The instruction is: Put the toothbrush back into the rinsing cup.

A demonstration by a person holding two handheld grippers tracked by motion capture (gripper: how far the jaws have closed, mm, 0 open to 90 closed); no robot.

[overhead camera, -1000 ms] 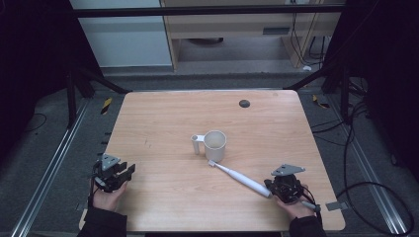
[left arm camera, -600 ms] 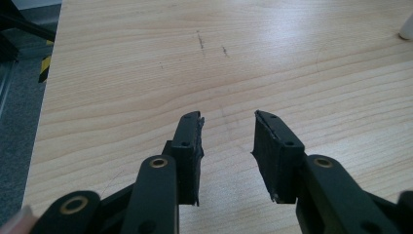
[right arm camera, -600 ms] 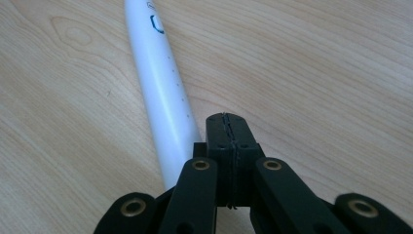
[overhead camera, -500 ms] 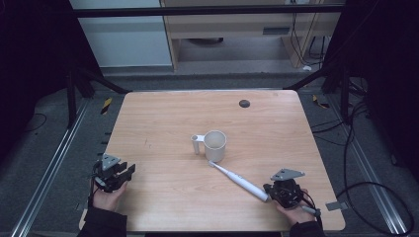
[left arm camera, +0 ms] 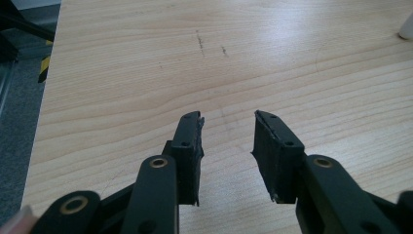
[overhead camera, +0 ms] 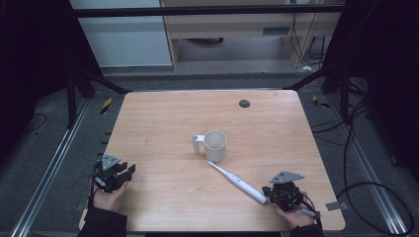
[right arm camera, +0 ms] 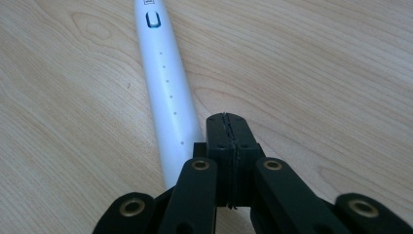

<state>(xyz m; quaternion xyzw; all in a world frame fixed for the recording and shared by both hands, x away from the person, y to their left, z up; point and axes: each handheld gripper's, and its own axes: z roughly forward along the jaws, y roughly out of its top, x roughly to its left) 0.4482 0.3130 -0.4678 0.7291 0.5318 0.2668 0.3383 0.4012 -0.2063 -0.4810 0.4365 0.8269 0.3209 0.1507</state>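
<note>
**Inspector:** Report on the container.

**Assistant:** One white mug point(overhead camera: 215, 145) stands upright near the middle of the wooden table point(overhead camera: 276, 123), handle toward the left. What shows of its interior holds nothing.

**Inspector:** The toothbrush?

**Assistant:** The white electric toothbrush point(overhead camera: 236, 181) lies flat on the table, outside the mug. Its brush head rests just beside the mug's base; its handle runs diagonally toward the right gripper point(overhead camera: 282, 193).

**Inspector:** Gripper states?

**Assistant:** Right gripper point(right arm camera: 228, 127): jaws pressed fully together, nothing between them. The toothbrush handle point(right arm camera: 168, 92) lies alongside its left jaw, not clamped. Left gripper point(left arm camera: 227, 127): jaws parted, nothing held, hovering over bare wood at the table's near left edge point(overhead camera: 114, 174).
</note>
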